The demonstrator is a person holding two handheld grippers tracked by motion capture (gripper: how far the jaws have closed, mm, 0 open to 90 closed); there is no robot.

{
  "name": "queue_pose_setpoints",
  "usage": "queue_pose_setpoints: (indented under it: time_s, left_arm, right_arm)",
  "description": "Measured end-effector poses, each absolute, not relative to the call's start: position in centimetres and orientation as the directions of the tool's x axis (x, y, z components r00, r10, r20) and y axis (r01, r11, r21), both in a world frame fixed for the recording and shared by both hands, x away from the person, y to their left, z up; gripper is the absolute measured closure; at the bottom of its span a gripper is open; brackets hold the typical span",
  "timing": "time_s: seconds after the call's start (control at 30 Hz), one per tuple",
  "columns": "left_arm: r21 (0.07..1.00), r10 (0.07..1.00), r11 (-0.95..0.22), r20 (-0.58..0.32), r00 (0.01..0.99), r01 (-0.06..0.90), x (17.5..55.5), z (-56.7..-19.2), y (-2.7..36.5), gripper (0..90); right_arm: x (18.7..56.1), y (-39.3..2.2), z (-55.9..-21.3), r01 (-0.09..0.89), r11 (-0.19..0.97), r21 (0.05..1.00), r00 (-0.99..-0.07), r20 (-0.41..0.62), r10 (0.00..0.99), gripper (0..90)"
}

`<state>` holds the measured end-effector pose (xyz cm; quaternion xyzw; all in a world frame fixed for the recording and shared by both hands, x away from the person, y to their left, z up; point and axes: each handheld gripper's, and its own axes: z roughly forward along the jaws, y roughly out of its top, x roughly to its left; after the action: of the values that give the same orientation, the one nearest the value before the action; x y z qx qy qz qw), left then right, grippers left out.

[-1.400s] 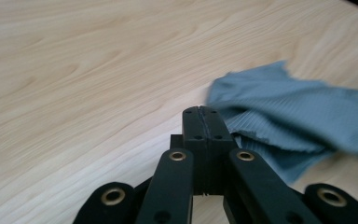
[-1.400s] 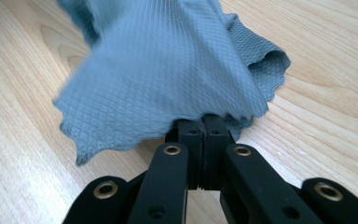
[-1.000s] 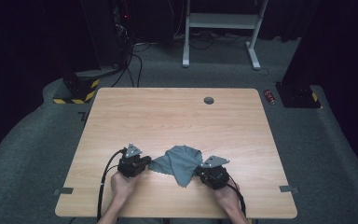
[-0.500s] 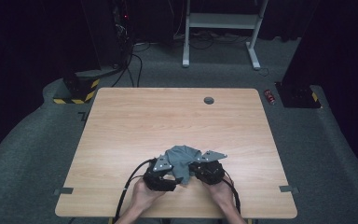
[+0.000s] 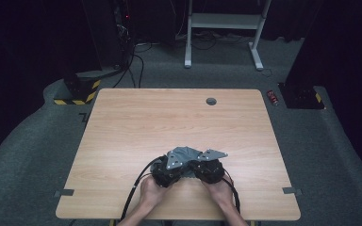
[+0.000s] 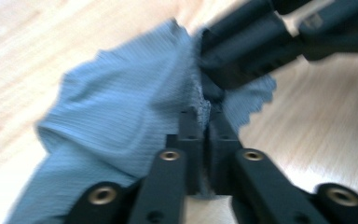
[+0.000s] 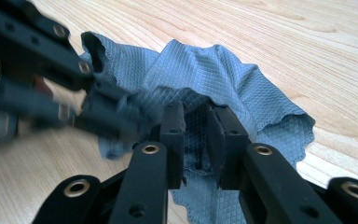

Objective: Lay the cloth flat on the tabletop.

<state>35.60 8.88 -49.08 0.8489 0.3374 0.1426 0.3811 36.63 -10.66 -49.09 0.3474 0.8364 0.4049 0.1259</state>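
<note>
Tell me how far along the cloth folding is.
Done: the left gripper has just closed on an edge of the grey cloth beside the right gripper, whose jaws also hold cloth between them. In hand: the cloth is bunched between both. Left: laying it flat and folded on the table.

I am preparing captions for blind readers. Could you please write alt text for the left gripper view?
The left gripper has its two black jaws shut on a fold of a grey-blue cloth above a light wooden table. The right gripper, blurred, meets the same cloth from the upper right.
</note>
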Motion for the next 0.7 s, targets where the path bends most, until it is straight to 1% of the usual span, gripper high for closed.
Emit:
queue_pose_setpoints:
  time_s: [0.03, 0.2, 0.27, 0.3, 0.4, 0.43, 0.5, 0.57, 0.6, 0.7]
  left_arm:
    - [0.751, 0.694, -0.455, -0.037, 0.719, 0.478, 36.3, -48.4, 9.7, 88.7]
    - [0.768, 0.724, -0.410, -0.054, 0.687, 0.493, 37.8, -46.9, 11.2, 88.9]
    - [0.772, 0.742, -0.389, -0.061, 0.668, 0.502, 38.8, -46.2, 12.1, 89.0]
    - [0.775, 0.761, -0.353, -0.088, 0.642, 0.524, 39.8, -45.7, 13.0, 89.0]
    - [0.772, 0.782, -0.328, -0.102, 0.615, 0.545, 40.8, -45.6, 13.7, 89.0]
    - [0.765, 0.806, -0.311, -0.103, 0.584, 0.564, 41.9, -45.6, 14.5, 89.0]
    - [0.762, 0.819, -0.305, -0.097, 0.565, 0.572, 42.4, -45.8, 14.8, 88.9]
    - [0.746, 0.857, -0.306, -0.056, 0.513, 0.591, 43.7, -46.3, 15.8, 89.0]
    - [0.746, 0.857, -0.306, -0.056, 0.513, 0.591, 43.7, -46.3, 15.8, 88.9]
    - [0.724, 0.884, -0.292, -0.046, 0.466, 0.625, 44.6, -47.2, 16.7, 88.8]
  right_arm:
    - [36.4, -10.9, -49.1, 0.474, 0.431, 0.767, -0.729, 0.068, 0.681, 73.6]
    - [35.9, -11.3, -49.4, 0.456, 0.446, 0.770, -0.734, 0.043, 0.677, 72.9]
    - [35.7, -11.6, -49.8, 0.459, 0.450, 0.766, -0.731, 0.038, 0.681, 72.4]
    - [35.6, -11.8, -50.2, 0.473, 0.450, 0.757, -0.727, 0.047, 0.685, 71.6]
    - [35.6, -11.9, -50.6, 0.481, 0.459, 0.747, -0.725, 0.044, 0.688, 70.6]
    - [35.6, -12.0, -50.8, 0.483, 0.465, 0.742, -0.724, 0.039, 0.688, 70.1]
    - [35.6, -12.0, -50.9, 0.486, 0.465, 0.740, -0.721, 0.038, 0.692, 69.5]
    - [35.6, -12.1, -51.0, 0.480, 0.473, 0.738, -0.724, 0.029, 0.689, 67.8]
    - [35.6, -12.1, -51.0, 0.480, 0.473, 0.738, -0.724, 0.029, 0.689, 67.8]
    - [35.5, -11.9, -51.0, 0.478, 0.484, 0.733, -0.733, 0.030, 0.679, 66.6]
